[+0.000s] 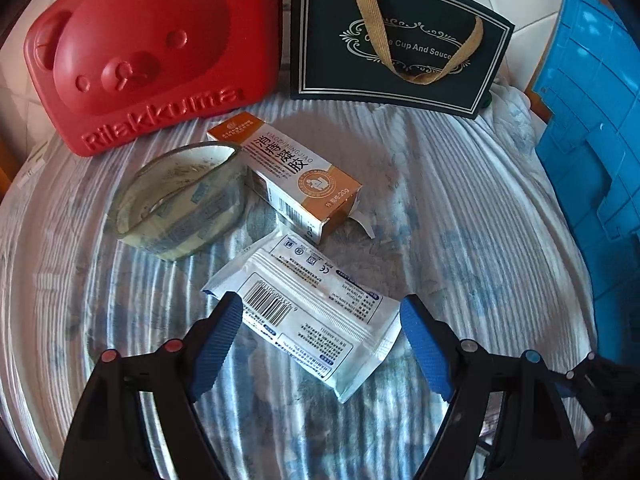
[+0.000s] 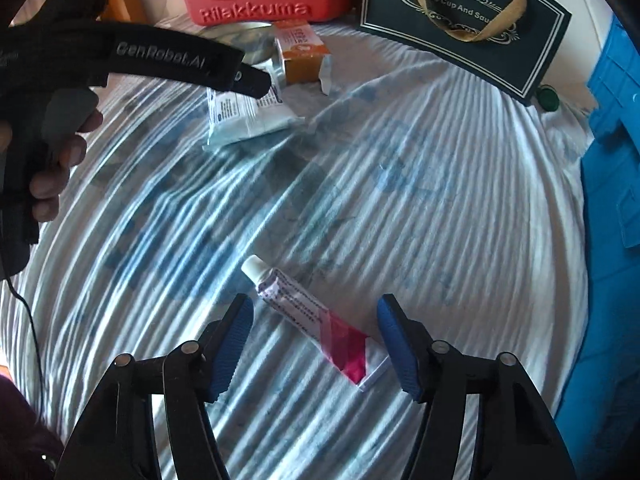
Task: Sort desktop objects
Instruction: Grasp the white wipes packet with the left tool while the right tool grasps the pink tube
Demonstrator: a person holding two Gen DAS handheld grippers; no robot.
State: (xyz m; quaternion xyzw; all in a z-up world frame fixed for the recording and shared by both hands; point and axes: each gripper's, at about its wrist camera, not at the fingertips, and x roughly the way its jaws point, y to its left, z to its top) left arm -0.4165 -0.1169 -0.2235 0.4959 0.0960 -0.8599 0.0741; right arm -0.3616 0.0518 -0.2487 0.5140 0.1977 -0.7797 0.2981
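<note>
Left wrist view: we see the left gripper (image 1: 321,314) poised with its jaws spread on either side of a white sachet (image 1: 308,312) lying flat on the striped cloth (image 1: 460,208), pads not yet pressing on it. Behind it lie a roll of clear tape (image 1: 178,200) and an orange-and-white carton (image 1: 288,176), touching each other. On the right wrist view, our right gripper (image 2: 315,314) likewise straddles a small tube (image 2: 308,316) with a white cap and pink end, jaws apart and holding nothing. To do this well, we judge each claw should settle lower, centre on its item's narrow width and close gently, as both are soft. The blue crate (image 1: 592,140) at the right edge looks a likely destination.
</note>
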